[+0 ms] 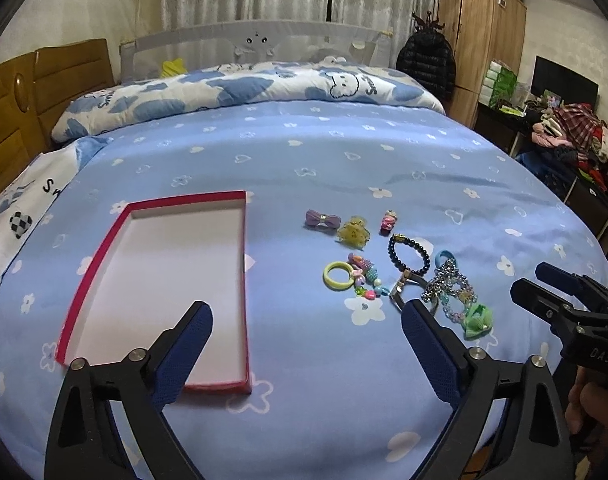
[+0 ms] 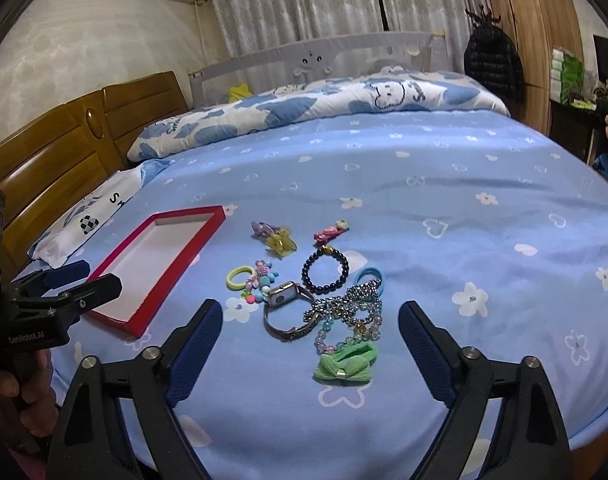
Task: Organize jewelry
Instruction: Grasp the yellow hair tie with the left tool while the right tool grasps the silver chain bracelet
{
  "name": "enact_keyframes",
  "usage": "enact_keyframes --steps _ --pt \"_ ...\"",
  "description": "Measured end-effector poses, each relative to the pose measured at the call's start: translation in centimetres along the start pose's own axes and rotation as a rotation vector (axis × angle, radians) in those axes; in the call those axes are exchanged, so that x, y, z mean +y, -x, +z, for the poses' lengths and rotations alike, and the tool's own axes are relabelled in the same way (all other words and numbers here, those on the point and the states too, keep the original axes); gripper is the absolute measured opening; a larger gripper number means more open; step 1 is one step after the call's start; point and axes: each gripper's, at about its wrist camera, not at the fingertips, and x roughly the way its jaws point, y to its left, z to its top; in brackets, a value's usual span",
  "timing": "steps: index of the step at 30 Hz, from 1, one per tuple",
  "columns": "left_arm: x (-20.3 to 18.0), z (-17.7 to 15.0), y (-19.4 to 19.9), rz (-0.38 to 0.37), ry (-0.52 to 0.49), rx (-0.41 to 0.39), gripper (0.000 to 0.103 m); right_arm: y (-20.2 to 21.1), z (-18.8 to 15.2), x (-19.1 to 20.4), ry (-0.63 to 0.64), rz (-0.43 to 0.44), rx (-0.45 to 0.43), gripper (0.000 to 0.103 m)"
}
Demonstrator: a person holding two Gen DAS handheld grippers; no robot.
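Note:
A shallow red box [image 1: 104, 264] with a white inside lies empty on the blue bedspread; it also shows in the right wrist view [image 2: 116, 256]. To its right lies a cluster of jewelry: a green bow [image 2: 342, 368], a wristwatch [image 2: 282, 298], a dark bead bracelet [image 2: 325, 270], a yellow hair tie [image 2: 238, 276], a silver chain [image 2: 343, 308], a purple bow [image 1: 323, 220]. My left gripper [image 1: 305, 322] is open and empty, over the box's near right corner. My right gripper [image 2: 309, 320] is open and empty, just short of the green bow.
The bed [image 1: 304, 168] fills both views, with a folded quilt [image 1: 244, 88] at the back and a pillow [image 1: 20, 216] at the left. A wooden headboard [image 1: 8, 120] stands left; a wardrobe [image 1: 475, 40] and a cluttered desk [image 1: 563, 136] stand right.

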Motion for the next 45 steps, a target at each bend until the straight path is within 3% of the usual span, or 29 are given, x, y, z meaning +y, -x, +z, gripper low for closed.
enact_keyframes --steps 8,10,15,19,30,32,35,39,42,45 --pt "0.4 2.5 -4.6 0.006 -0.027 0.088 0.078 -3.4 0.4 -2.6 -0.042 -0.010 0.085 0.060" --pt "0.5 3.0 -5.6 0.003 -0.029 0.111 0.074 -4.3 0.6 -3.3 -0.055 -0.016 0.109 0.049" --pt "0.8 4.9 -8.8 0.003 -0.028 0.176 0.071 -6.5 1.0 -4.8 -0.069 -0.033 0.159 0.043" --pt "0.6 6.0 -11.0 0.002 -0.048 0.209 0.070 -8.0 1.3 -5.4 -0.075 -0.037 0.193 0.033" --pt "-0.5 6.4 -16.6 0.002 -0.100 0.295 0.063 -11.5 0.5 -6.0 -0.060 -0.042 0.295 0.023" --pt "-0.6 6.3 -17.5 -0.004 -0.101 0.316 0.059 -11.8 0.5 -6.1 -0.059 -0.043 0.299 0.020" --pt "-0.8 6.0 -18.7 -0.022 -0.103 0.342 0.043 -12.0 0.7 -6.2 -0.054 -0.043 0.299 0.015" --pt "-1.2 5.8 -19.0 -0.051 -0.122 0.336 0.007 -12.1 0.7 -6.1 -0.052 -0.037 0.292 0.007" --pt "-1.0 5.8 -18.5 -0.073 -0.115 0.325 0.003 -11.6 0.8 -6.1 -0.055 -0.033 0.274 0.007" --pt "-0.7 6.0 -17.0 -0.092 -0.103 0.293 0.003 -10.7 1.1 -6.1 -0.066 -0.022 0.240 0.000"
